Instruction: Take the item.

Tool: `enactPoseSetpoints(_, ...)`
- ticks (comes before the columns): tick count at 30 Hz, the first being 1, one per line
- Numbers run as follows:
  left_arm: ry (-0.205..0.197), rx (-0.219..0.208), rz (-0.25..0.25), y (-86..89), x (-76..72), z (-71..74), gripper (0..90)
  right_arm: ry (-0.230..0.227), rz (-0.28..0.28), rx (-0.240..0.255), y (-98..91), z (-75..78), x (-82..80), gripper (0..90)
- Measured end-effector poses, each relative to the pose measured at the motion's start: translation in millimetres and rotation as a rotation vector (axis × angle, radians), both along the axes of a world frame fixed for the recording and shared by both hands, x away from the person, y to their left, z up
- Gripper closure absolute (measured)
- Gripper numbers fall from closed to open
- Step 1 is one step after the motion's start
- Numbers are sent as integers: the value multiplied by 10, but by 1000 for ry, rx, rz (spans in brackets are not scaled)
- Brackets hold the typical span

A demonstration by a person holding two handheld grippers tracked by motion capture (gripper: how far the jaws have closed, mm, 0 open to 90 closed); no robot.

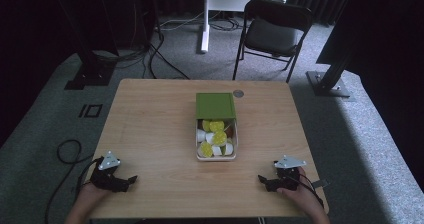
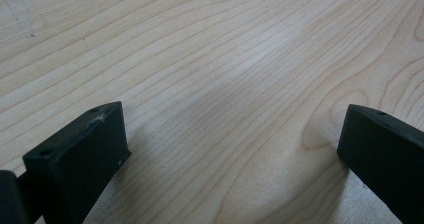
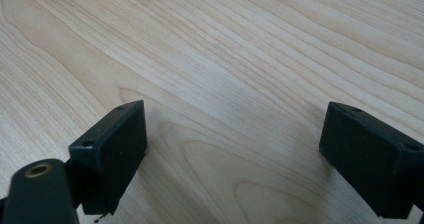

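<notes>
Nearest the camera, two grippers resting on the front edge of a pale wooden desk (image 1: 150,119), one at each corner: left gripper (image 1: 131,180) in the person's left hand (image 1: 90,194), right gripper (image 1: 262,179) in the right hand (image 1: 300,191), each topped with a grey three-cornered plate. Both spread wide with bare wood grain between the jaws, as seen in the left gripper (image 2: 235,149) view and the right gripper (image 3: 232,144) view; nothing held. Jaws pointing inward, toward each other. Farther back, near the middle of the desk, a white box (image 1: 216,156) packed with yellow and white pieces, plus a touch of red. Green lid (image 1: 215,105) lying at its far end, overlapping the rim. Box well apart from both grippers, about midway between them and farther up the desk. Small round grey disc (image 1: 238,93) just right of the lid. Beyond the desk, a black chair (image 1: 272,31) on grey carpet.
</notes>
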State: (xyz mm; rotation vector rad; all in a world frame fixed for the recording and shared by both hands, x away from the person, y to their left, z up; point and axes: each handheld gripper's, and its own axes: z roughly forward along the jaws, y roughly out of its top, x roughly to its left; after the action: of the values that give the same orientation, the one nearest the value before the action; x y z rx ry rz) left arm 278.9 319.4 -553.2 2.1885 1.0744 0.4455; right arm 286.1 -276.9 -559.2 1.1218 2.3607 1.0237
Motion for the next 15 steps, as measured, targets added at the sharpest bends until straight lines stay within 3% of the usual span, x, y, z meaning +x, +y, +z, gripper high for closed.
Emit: enactPoseSetpoints(15, 0, 0, 0, 0, 0, 0, 5, -1, -39, -2, 43, 9, 18, 136)
